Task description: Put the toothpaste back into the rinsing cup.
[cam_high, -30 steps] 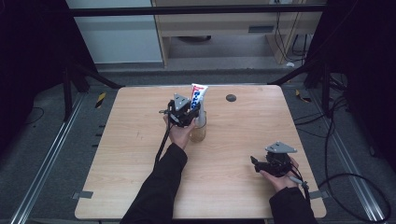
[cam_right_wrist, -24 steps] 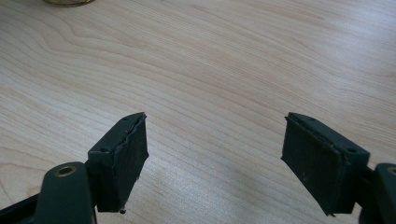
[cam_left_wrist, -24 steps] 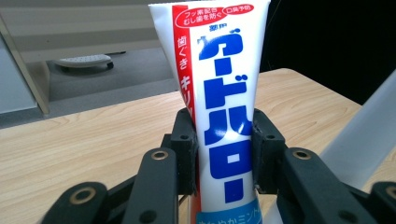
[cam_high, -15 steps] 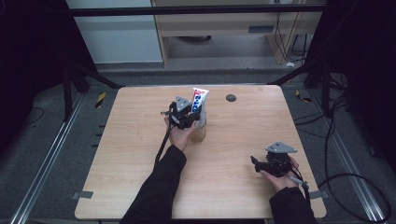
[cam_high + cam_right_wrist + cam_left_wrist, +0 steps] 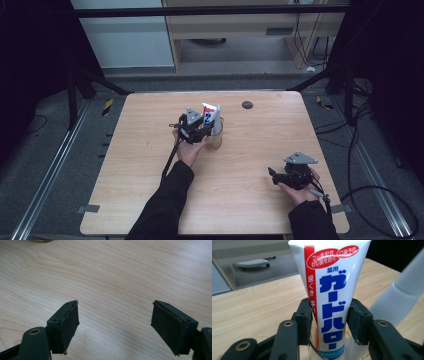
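Table (image 5: 150, 200): pale wood, rectangular, standing on a grey floor with dark frame legs around it.

Left gripper (image 5: 202, 131): held in the person's left hand near the middle of the table, just beside the cup. In the left gripper view its jaws stand on either side of the tube; they have just been opening, and thin gaps show between the pads and the tube, so the grip is released.

Right gripper (image 5: 272, 175): held in the right hand near the table's front right corner, well apart from the cup. Jaws spread wide over bare wood, nothing between them.

Cup (image 5: 216, 137): clear, upright, near the table's middle.

Toothpaste tube (image 5: 332, 290): white, red stripe, blue lettering; stands upright in the cup, wide end up.

Small dark round object (image 5: 247, 104): near the far edge; what it is cannot be told.
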The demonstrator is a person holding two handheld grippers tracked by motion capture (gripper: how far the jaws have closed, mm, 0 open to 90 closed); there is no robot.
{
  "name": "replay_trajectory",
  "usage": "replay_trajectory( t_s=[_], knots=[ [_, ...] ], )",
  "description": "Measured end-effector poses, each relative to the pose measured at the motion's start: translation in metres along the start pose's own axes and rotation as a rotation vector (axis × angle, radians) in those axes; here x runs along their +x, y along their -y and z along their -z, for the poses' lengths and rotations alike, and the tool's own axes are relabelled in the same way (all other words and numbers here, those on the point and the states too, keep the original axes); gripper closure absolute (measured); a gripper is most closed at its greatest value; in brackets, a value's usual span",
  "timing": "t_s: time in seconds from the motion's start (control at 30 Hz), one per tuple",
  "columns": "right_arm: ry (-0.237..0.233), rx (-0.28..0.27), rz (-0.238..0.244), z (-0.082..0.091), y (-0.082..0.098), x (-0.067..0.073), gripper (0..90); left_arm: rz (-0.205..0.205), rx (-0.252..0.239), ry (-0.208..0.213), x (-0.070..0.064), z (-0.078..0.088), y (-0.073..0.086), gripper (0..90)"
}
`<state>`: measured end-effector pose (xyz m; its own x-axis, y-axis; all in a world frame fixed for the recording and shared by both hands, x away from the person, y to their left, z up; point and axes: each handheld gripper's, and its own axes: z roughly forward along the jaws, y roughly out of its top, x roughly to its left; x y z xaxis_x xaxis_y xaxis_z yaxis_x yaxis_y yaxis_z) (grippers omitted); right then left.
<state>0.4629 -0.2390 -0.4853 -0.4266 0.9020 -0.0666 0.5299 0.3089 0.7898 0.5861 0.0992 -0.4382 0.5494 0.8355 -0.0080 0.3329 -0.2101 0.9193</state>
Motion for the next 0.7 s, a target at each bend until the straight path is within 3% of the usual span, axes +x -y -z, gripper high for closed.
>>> replay_trajectory(
  t_s=[0.17,0.23,0.3,0.5,0.7],
  knots=[
    [0.002,0.0,0.002,0.0,0.0,0.0,22.1,-0.027,0.011,0.002,-0.005,0.004,0.002,52.8],
    [0.004,-0.001,0.007,0.0,0.0,0.0,22.1,-0.023,0.0,-0.005,-0.005,0.007,0.002,47.3],
    [0.003,0.0,0.004,0.001,0.0,0.0,22.2,-0.017,-0.015,0.0,-0.004,0.012,0.002,47.9],
    [0.0,0.001,0.003,0.001,0.0,0.001,22.0,-0.022,0.001,0.016,-0.002,0.029,0.0,43.6],
    [0.0,-0.011,-0.006,0.003,0.0,0.001,21.0,-0.063,0.034,0.032,-0.002,0.054,0.003,40.0]
  ],
)
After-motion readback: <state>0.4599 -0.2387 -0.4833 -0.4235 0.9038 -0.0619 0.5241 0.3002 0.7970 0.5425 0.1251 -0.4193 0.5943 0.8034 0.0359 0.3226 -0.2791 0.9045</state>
